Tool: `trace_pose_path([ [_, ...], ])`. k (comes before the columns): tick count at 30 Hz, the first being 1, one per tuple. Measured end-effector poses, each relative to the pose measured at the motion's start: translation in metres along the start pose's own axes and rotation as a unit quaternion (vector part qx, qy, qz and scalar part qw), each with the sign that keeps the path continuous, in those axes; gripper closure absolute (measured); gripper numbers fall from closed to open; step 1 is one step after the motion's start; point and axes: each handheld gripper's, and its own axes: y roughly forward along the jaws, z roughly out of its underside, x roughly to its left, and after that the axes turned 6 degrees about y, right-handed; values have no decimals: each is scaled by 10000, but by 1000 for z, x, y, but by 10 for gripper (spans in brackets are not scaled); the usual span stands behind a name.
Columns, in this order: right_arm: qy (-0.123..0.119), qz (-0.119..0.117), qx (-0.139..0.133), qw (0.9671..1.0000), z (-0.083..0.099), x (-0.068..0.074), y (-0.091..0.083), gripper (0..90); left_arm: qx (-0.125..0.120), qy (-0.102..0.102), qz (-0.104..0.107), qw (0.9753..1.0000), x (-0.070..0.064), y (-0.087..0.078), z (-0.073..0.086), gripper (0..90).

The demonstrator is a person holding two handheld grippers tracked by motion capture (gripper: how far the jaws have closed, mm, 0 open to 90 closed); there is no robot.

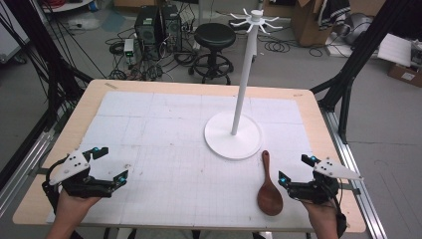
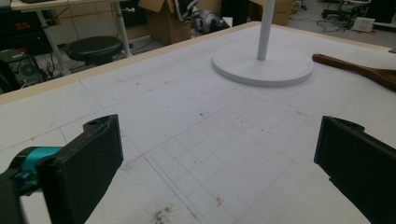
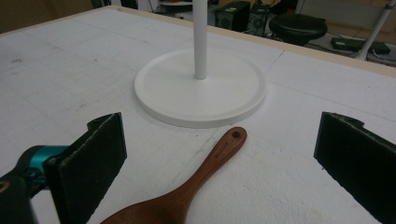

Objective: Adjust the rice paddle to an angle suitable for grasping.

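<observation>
The high view looks forward and down over the whole surface (image 1: pixel 164 124). Each gripper view sits low and close behind its own fingers — left one facing about two o'clock, right one about eleven — and all three share the white stand (image 1: pixel 233 134) (image 2: pixel 262 70) (image 3: pixel 201 88) and wooden spoon (image 1: pixel 268 191) (image 2: pixel 362 70) (image 3: pixel 187 196).

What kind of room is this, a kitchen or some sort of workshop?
Most likely a lab or workshop: computer towers and loose cables sit on the floor, cardboard boxes are stacked behind, and the table wears a gridded white mat.
</observation>
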Motion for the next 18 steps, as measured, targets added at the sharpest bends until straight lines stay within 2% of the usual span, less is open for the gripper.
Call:
trace_pose_path([
  [18, -57, -117, 35, 9999, -2, 3, 0, 31, 21, -17, 5, 10000, 1, 0, 1, 17],
])
